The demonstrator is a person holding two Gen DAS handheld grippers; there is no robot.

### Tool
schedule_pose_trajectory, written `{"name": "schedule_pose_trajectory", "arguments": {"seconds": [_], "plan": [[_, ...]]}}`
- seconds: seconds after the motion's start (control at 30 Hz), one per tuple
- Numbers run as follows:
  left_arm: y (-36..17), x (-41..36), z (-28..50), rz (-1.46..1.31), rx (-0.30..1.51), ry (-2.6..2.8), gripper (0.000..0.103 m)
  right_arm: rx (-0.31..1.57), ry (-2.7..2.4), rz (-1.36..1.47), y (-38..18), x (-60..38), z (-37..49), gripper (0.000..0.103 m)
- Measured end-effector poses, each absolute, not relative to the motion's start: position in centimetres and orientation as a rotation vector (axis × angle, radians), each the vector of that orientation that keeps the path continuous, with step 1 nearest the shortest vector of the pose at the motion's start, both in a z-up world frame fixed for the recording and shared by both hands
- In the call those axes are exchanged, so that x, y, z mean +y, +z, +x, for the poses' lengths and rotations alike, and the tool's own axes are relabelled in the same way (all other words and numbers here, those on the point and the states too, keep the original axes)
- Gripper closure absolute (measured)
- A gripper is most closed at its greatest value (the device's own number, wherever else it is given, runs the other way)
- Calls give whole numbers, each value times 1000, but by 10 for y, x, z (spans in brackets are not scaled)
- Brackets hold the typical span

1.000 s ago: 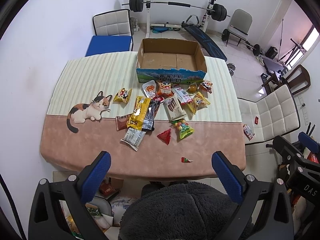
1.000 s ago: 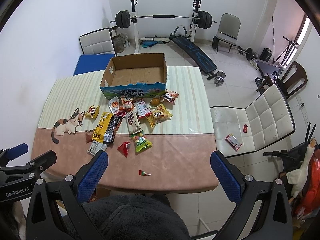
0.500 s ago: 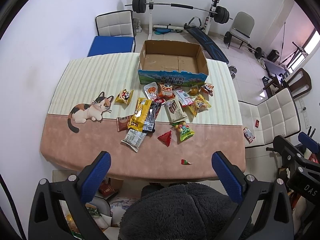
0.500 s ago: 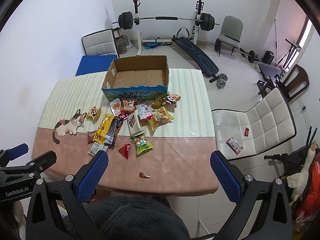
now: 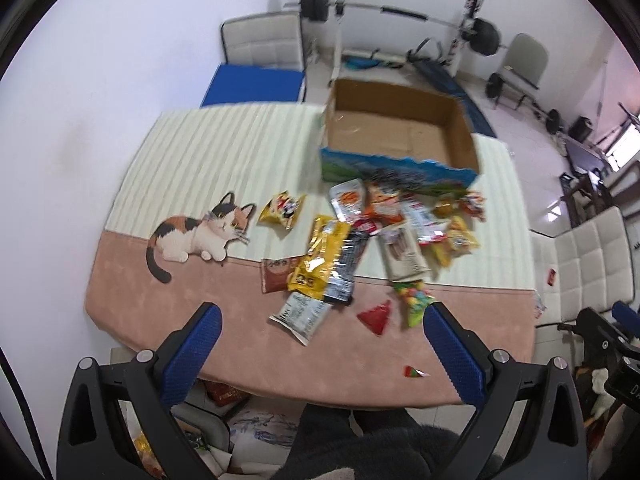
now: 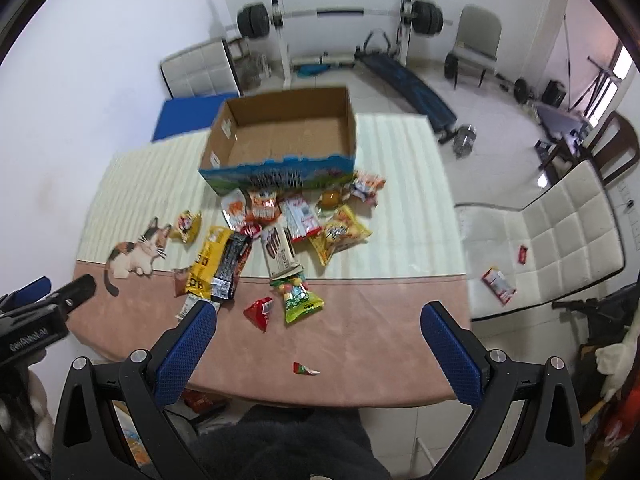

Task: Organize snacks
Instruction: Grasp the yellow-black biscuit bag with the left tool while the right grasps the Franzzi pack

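Observation:
Several snack packets lie scattered on the table in front of an empty cardboard box (image 5: 400,136) (image 6: 284,132) with a blue printed front. Among them are a yellow packet (image 5: 320,256) (image 6: 208,260), a red triangular packet (image 5: 376,316) (image 6: 260,312), a green candy bag (image 5: 416,304) (image 6: 300,300) and a small red-green wrapper (image 5: 414,372) (image 6: 306,369) near the front edge. My left gripper (image 5: 324,320) hangs open above the table's near edge. My right gripper (image 6: 316,320) is open too, holding nothing. The left gripper's body shows at the left of the right wrist view.
The table (image 5: 160,304) carries a striped cream and pink cloth with a cat picture (image 5: 200,232). A white chair (image 6: 560,232) with small packets on it stands to the right. A barbell rack (image 6: 340,16), a bench and other chairs fill the room behind.
Both grippers have moved forward and down toward the table, so the snacks and box look larger. Nothing on the table has shifted; both stay open.

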State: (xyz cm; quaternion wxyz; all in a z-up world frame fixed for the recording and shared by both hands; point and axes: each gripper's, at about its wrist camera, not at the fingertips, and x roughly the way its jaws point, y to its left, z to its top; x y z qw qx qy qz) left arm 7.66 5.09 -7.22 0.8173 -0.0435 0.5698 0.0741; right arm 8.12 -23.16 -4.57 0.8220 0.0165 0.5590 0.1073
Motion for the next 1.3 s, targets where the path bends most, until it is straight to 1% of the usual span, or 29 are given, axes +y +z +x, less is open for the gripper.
{"name": "schedule_pose_trajectory", "arguments": {"seconds": [0.13,0.3,0.37,0.4,0.47,0.53,0.63,0.73,0.93,1.03,1.17,1.2,1.27,1.3], "plan": [[-131,76,113,-82,1316,170,0,1273,242,19,-105,-202,120,0],[-212,79,156,-80,1448,87,0,1374,248,-8,-185,-163,166,0],[-243,74,172,-58,1495,50,4,1398,253,-29,-214,-151,180,0],[-262,68,181,-38,1522,25,9,1405,254,-37,-227,-146,187,0],[-300,56,198,-5,1573,-7,10,1422,269,-64,-255,-132,200,1],[-333,46,210,33,1640,-26,10,1445,287,-69,-277,-124,209,2],[-379,37,222,106,1711,-27,9,1443,289,-73,-293,-119,216,3],[-396,35,225,148,1705,-1,9,1443,293,-98,-305,-111,219,3],[-399,45,228,161,1700,-6,9,1466,312,-162,-321,-87,225,3],[-406,56,237,196,1698,-9,7,1478,317,-181,-329,-75,227,4],[-422,75,244,85,1718,-51,7,1512,302,-184,-342,-70,233,4],[-423,80,245,67,1713,-52,8,1525,304,-178,-346,-69,234,6],[-422,88,245,42,1697,-39,11,1543,287,-170,-352,-69,237,6],[-421,92,244,30,1691,-32,15,1551,284,-164,-355,-70,239,6]]}}
